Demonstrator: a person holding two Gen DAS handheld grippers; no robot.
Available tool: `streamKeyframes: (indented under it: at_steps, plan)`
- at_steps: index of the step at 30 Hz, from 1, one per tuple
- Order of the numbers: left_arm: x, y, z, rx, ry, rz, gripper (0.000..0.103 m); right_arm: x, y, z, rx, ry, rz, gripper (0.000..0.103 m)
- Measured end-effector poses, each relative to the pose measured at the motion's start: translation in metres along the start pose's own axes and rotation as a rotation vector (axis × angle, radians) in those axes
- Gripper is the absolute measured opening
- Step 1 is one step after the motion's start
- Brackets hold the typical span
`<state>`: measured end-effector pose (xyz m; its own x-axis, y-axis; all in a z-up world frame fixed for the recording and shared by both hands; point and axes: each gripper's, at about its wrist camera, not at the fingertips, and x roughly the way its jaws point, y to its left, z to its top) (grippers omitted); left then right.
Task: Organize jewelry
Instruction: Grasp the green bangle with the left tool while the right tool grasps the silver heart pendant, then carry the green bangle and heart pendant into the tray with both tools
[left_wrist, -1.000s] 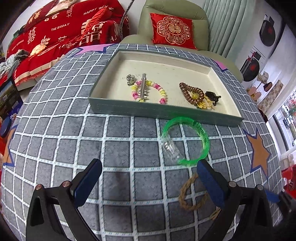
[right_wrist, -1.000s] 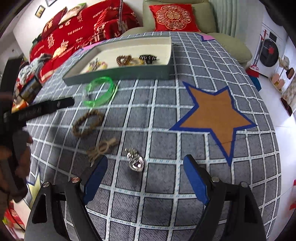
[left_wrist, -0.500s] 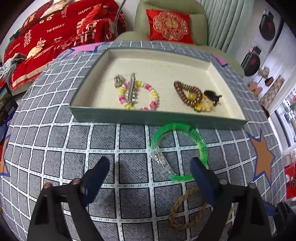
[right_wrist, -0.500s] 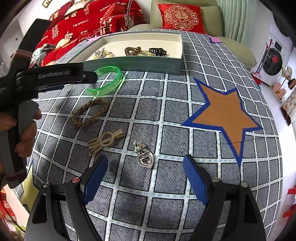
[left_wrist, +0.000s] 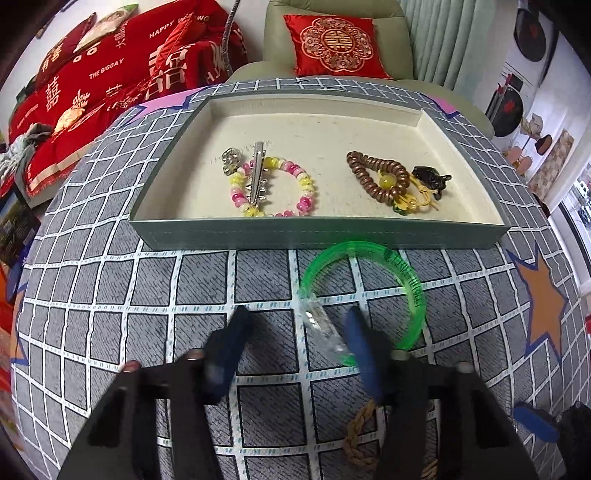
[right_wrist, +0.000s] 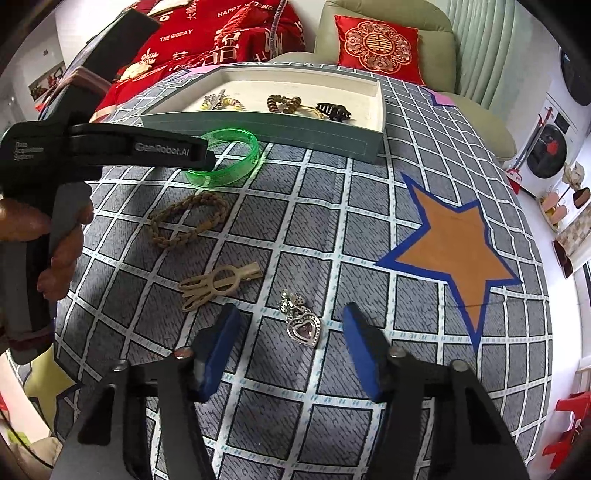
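Left hand-held gripper (left_wrist: 297, 328) is hovering part-open around the clear clip (left_wrist: 320, 325) lying on the green bangle (left_wrist: 364, 295), just near of the tray (left_wrist: 317, 230), prob. lining up a pinch; nothing gripped. Vs 0.5 s ago its fingers are narrowing & the right hand-held gripper (right_wrist: 290, 330) is closing in astride the heart pendant (right_wrist: 302, 324), also empty.

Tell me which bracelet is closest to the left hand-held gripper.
The green bangle, lying on the tablecloth just outside the tray, right at the left hand-held gripper. The beaded bracelets lie farther off inside the tray.
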<state>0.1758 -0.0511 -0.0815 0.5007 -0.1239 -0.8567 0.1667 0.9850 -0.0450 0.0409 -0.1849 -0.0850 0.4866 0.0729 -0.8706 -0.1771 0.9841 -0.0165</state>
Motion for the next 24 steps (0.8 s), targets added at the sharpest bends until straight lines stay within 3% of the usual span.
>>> streamKeyframes:
  at_steps: [3,5,6,7,24]
  plan:
    - [-0.002,0.003,-0.001,-0.009,-0.004,-0.004,0.039,0.000,0.003,0.001,-0.006,0.003,0.001,0.041]
    - [-0.003,0.006,-0.002,-0.011,-0.005,-0.011,0.023,0.000,0.002,0.001,0.000,0.003,-0.001,0.034]
    - [-0.003,0.007,-0.002,-0.012,-0.004,-0.014,0.023,0.001,0.002,0.002,0.005,0.004,-0.002,0.030]
    - [-0.003,0.009,-0.001,-0.014,-0.003,-0.020,0.023,0.000,0.000,0.002,0.014,0.005,0.000,0.019]
    - [-0.032,0.026,-0.011,-0.024,-0.047,-0.097,0.021,-0.009,-0.033,0.014,0.191,-0.010,0.128,0.019]
